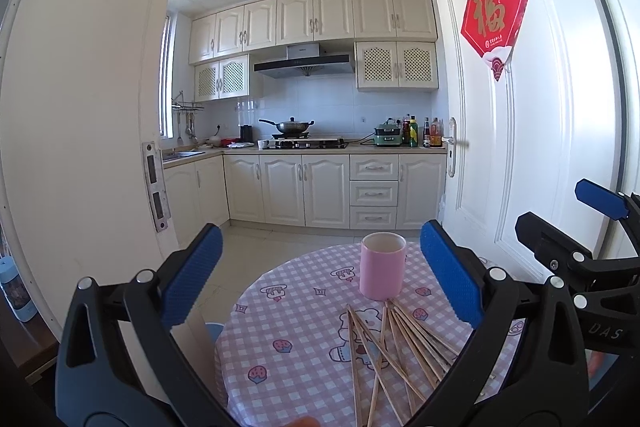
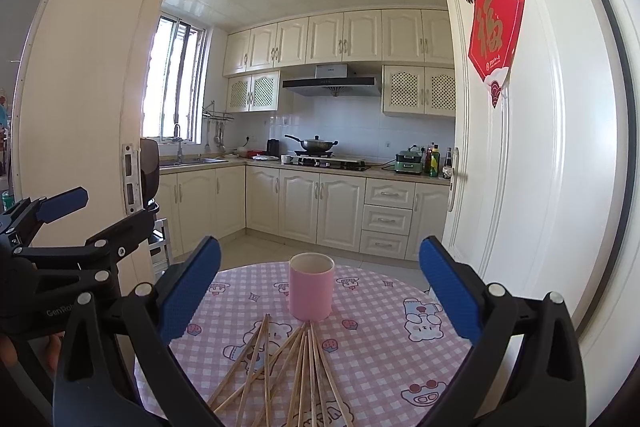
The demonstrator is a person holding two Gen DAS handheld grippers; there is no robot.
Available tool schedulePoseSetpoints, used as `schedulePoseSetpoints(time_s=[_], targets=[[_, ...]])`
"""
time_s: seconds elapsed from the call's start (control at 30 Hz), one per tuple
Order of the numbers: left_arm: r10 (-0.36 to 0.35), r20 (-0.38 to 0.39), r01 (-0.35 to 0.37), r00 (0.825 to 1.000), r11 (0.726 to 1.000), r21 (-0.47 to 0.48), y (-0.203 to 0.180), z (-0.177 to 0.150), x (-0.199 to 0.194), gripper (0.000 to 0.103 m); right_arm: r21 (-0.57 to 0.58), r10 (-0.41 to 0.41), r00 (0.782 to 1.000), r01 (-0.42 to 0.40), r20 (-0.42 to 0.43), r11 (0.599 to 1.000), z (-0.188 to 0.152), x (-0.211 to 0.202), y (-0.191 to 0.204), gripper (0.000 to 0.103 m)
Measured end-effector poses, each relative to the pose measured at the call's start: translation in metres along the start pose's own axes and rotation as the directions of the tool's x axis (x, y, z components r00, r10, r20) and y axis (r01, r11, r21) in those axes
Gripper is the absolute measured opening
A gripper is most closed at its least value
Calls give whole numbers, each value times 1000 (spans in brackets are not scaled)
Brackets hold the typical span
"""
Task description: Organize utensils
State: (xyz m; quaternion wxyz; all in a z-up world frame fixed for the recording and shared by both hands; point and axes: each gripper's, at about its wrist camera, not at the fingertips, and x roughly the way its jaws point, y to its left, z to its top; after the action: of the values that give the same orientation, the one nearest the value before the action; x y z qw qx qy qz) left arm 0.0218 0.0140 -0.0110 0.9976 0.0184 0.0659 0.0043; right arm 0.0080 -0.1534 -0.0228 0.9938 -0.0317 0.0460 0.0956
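Both grippers, left gripper (image 1: pixel 320 279) and right gripper (image 2: pixel 320 287), gape wide, holding nothing. Chopsticks (image 2: pixel 288 367) at 6 o'clock of the pink cup (image 2: pixel 311 287) could roll; a bump might tip it.

A home kitchen seen through an open door (image 2: pixel 520 147): cream wall and base cabinets (image 2: pixel 320 203), a range hood (image 2: pixel 332 83) over a gas hob carrying a wok (image 2: pixel 316 145), a sink (image 2: pixel 200 160) under the window (image 2: pixel 176 79), sauce bottles (image 1: pixel 420 133) at the counter's right end, and a red paper blessing (image 1: pixel 494 15) on the door.
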Motion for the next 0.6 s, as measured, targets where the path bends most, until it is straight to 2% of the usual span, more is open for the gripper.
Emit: schedulePoseSetpoints(time_s=[0.6], targets=[[0, -14, 0, 1000, 1000, 9, -5, 0, 7, 97, 16, 3, 1000, -3, -16, 1000, -2, 5, -6, 96]])
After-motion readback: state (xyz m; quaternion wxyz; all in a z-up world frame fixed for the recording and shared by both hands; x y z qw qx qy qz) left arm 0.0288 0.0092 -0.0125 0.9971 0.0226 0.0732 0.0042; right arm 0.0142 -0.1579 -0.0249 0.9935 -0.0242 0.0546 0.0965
